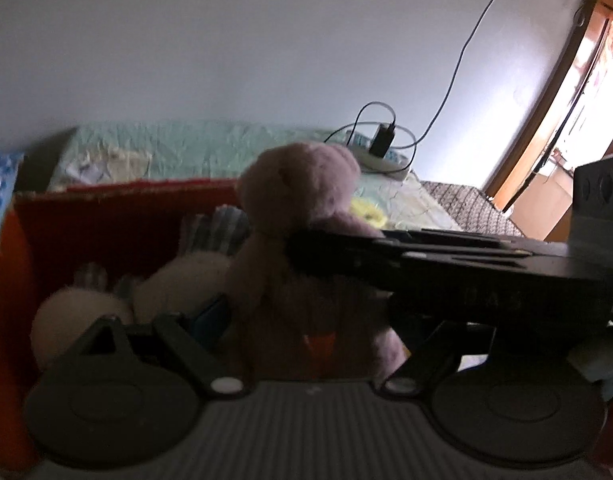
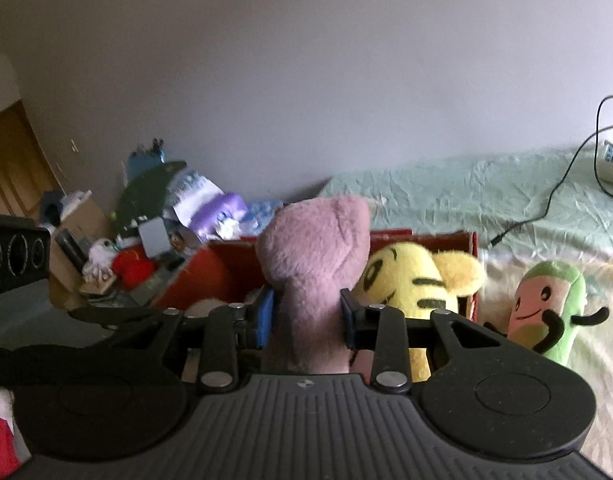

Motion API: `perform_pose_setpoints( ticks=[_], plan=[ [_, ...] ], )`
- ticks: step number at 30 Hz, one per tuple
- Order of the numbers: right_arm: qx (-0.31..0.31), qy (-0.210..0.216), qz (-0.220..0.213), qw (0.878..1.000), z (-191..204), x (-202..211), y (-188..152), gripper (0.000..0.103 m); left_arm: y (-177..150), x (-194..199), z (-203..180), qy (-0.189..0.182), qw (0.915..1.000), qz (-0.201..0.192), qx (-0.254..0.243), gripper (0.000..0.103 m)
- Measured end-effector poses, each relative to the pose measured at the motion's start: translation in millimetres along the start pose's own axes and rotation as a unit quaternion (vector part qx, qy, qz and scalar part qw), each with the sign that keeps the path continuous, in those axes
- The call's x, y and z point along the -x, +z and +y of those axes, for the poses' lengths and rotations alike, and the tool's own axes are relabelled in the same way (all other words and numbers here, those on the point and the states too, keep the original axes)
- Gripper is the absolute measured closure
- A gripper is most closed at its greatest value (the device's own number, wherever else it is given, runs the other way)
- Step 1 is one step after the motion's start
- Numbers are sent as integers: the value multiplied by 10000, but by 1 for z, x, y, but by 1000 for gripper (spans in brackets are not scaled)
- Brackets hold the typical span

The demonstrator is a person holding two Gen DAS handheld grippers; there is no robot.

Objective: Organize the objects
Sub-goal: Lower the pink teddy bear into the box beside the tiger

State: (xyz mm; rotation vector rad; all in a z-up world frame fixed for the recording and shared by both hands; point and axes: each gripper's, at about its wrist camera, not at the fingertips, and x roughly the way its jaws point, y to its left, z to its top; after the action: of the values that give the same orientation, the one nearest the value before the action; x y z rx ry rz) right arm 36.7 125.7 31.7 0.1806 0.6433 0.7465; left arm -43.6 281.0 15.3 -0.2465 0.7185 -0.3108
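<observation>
My right gripper [image 2: 308, 318] is shut on a pink plush bear [image 2: 314, 256], its blue pads pressing the bear's body, holding it upright over the red box [image 2: 226, 264]. The bear also shows in the left wrist view [image 1: 302, 216], with the right gripper's fingers [image 1: 346, 252] crossing it from the right. My left gripper [image 1: 290, 344] sits low at the box, close in front of the bear; its fingertips are hidden in the dark. A yellow striped plush [image 2: 414, 280] sits in the box. A green avocado plush [image 2: 550, 304] stands on the bed to the right.
The box holds cream plush toys [image 1: 178, 280] with striped ears. The green bedsheet [image 2: 466, 196] carries a charger and cable [image 1: 382, 140] at the back. Clutter of boxes and toys [image 2: 126, 248] lies left. A wooden door [image 1: 566, 120] stands far right.
</observation>
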Motion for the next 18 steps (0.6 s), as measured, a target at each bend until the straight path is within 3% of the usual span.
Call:
perform_pose_setpoints(
  ticks=[7, 10, 14, 18],
  plan=[
    [-57, 49, 308, 9995, 5, -21, -4, 67, -7, -3, 20, 118, 9997, 206, 29, 19],
    [-391, 207, 375, 9983, 0, -28, -4, 67, -9, 1, 28, 152, 9997, 201, 40, 18],
    [-427, 92, 389, 9983, -6, -31, -5, 67, -7, -4, 29, 128, 9995, 287, 93, 17],
    [-254, -14, 289, 9993, -4, -25, -8, 69, -7, -14, 17, 237, 9990, 351, -125, 9]
  ],
)
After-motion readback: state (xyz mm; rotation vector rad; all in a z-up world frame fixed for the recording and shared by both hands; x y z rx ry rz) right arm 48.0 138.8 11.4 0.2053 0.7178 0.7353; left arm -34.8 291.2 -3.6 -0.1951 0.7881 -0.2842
